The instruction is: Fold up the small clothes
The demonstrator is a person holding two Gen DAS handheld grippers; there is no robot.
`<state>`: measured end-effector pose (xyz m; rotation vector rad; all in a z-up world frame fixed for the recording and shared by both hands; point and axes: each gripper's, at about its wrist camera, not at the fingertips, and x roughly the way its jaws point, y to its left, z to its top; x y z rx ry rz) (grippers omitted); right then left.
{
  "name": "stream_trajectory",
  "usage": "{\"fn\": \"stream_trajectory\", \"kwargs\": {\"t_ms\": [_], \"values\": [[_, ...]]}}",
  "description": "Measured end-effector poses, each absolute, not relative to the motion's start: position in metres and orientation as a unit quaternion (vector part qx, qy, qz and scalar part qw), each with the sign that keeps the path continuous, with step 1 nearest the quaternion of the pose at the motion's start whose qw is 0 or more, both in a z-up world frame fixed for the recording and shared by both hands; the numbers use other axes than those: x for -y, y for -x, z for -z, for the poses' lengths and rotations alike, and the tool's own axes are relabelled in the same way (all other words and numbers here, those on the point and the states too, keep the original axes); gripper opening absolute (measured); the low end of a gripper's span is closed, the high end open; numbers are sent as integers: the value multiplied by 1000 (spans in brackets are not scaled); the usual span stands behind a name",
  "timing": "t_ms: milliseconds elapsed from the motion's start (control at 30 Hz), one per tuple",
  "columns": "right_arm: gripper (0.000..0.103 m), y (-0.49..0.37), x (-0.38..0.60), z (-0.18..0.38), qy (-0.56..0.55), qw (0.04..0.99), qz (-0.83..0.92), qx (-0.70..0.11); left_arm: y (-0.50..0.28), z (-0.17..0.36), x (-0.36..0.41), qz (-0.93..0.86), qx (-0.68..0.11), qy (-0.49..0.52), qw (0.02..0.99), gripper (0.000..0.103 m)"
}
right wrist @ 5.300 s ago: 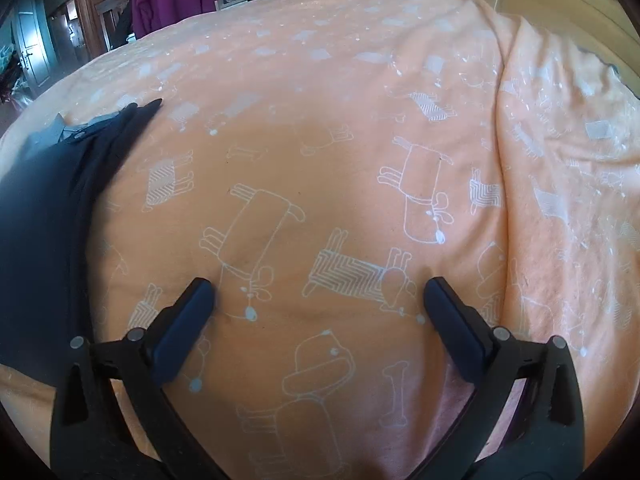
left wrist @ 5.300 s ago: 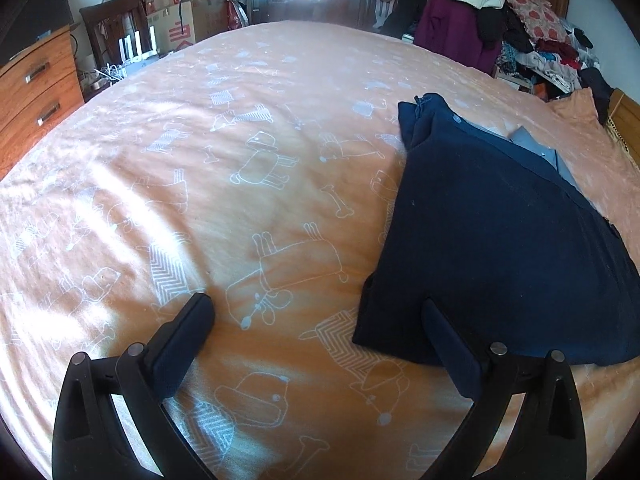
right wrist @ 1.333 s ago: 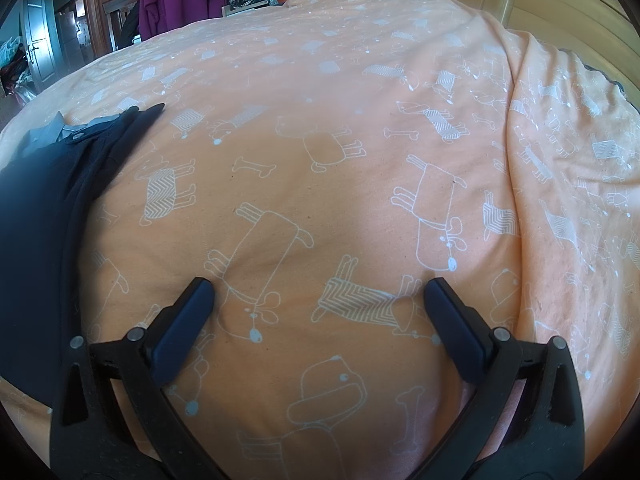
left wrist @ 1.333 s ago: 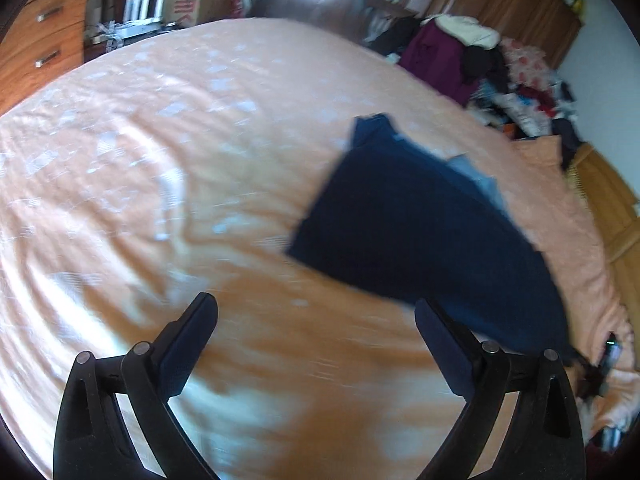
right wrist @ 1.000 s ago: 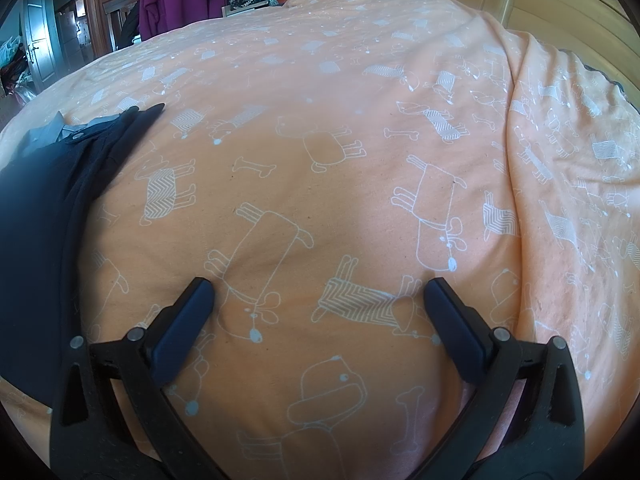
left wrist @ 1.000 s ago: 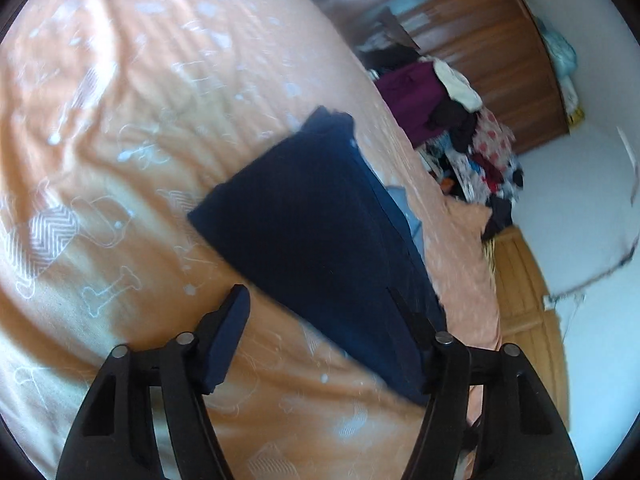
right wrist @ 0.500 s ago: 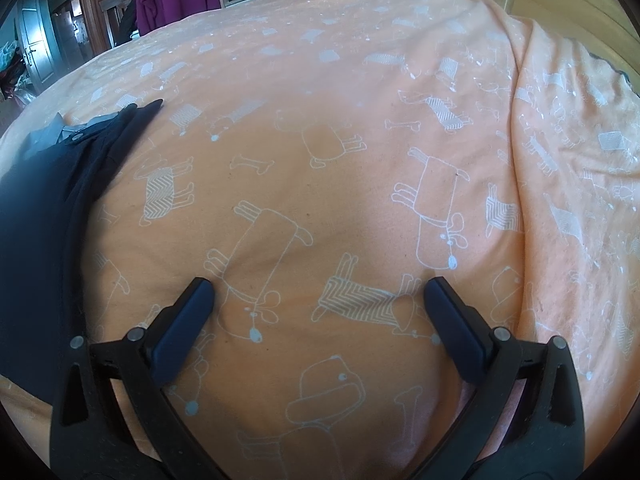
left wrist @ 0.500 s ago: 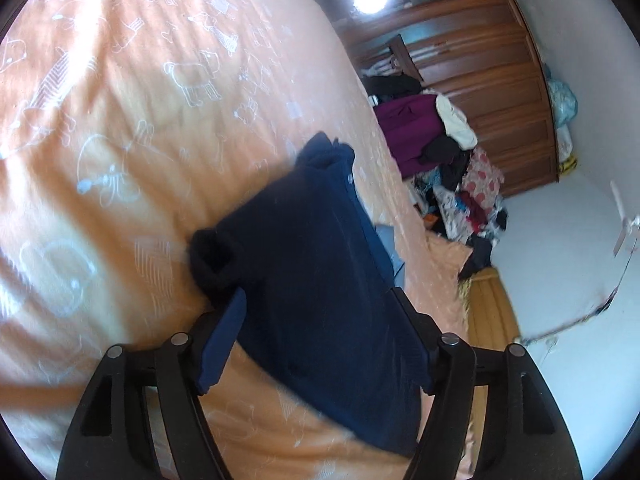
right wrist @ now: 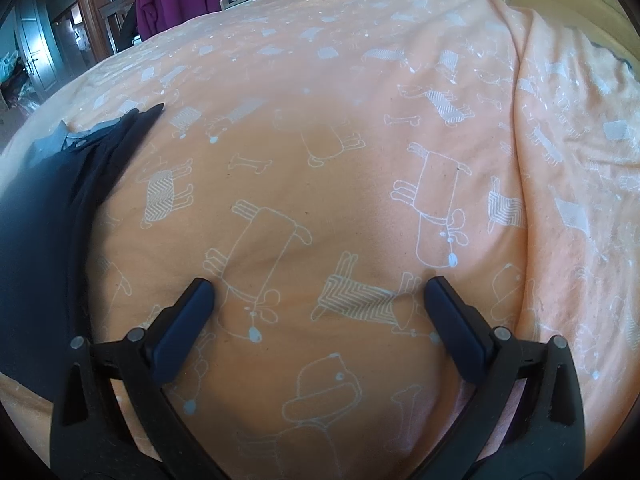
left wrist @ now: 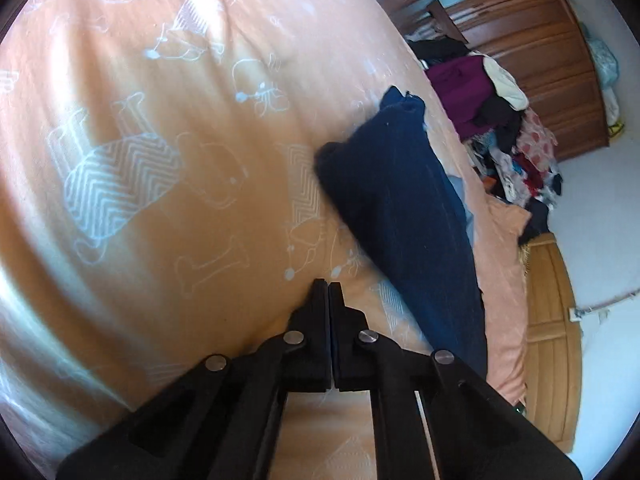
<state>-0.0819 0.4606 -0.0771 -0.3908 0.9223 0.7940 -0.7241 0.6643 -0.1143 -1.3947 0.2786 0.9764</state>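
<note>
The dark blue garment [left wrist: 404, 216] lies folded on the orange bedspread [left wrist: 160, 168], with a grey-blue piece showing at its far edge. The next fold will go well if a corner is pinched cleanly, lifted low and laid across so the edges line up, without dragging the bedspread along. The left gripper [left wrist: 329, 285] has its fingers pressed fully together with nothing visibly between them, tips just beside the garment's near edge, over bare bedspread. The right gripper [right wrist: 320, 292] is spread wide and empty, resting low on the bedspread, with the garment [right wrist: 44, 216] off to its left.
</note>
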Motion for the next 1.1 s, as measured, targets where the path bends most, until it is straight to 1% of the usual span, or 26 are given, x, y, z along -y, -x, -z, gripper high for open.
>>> {"fn": "stream_trajectory", "kwargs": {"t_ms": [67, 100, 133, 167, 200, 233, 300, 333, 367, 533, 633, 667, 767, 833, 900, 1067, 1100], "values": [[103, 83, -461, 77, 185, 803, -369, -429, 727, 105, -665, -425, -99, 623, 650, 6], [103, 84, -460, 77, 185, 804, -369, -429, 729, 96, -664, -426, -80, 618, 656, 19], [103, 84, -460, 77, 185, 803, -369, -429, 731, 90, -662, -429, -66, 612, 662, 50], [103, 84, -460, 77, 185, 803, -369, -429, 733, 86, -664, -425, -40, 612, 666, 63], [103, 84, -460, 77, 185, 803, -369, -429, 734, 88, -666, -416, -31, 621, 664, 75], [103, 85, -460, 77, 185, 803, -369, -429, 731, 92, -674, -409, -35, 629, 660, 79], [103, 85, -460, 77, 186, 803, -369, -429, 728, 92, -684, -407, -30, 630, 660, 81], [103, 85, -460, 77, 185, 804, -369, -428, 728, 92, -686, -404, -25, 633, 660, 87], [103, 85, -460, 77, 185, 804, -369, -428, 726, 94, -692, -407, -24, 638, 653, 88], [103, 84, -461, 77, 185, 803, -370, -428, 710, 87, -701, -409, -50, 637, 652, 87], [103, 83, -462, 77, 185, 803, -371, -428, 712, 95, -704, -418, -50, 648, 635, 86], [103, 83, -462, 77, 184, 803, -371, -428, 709, 96, -707, -416, -54, 648, 636, 86], [103, 83, -463, 78, 184, 803, -372, -428, 701, 92, -714, -395, -36, 645, 653, 86], [103, 83, -463, 78, 184, 803, -372, -429, 697, 98, -720, -403, -51, 649, 643, 86], [103, 83, -463, 78, 184, 803, -372, -429, 696, 104, -722, -417, -68, 647, 634, 80], [103, 83, -464, 78, 183, 803, -372, -428, 700, 102, -717, -421, -36, 632, 649, 78], [103, 82, -464, 79, 183, 803, -373, -428, 700, 100, -719, -419, -29, 622, 661, 74]]}}
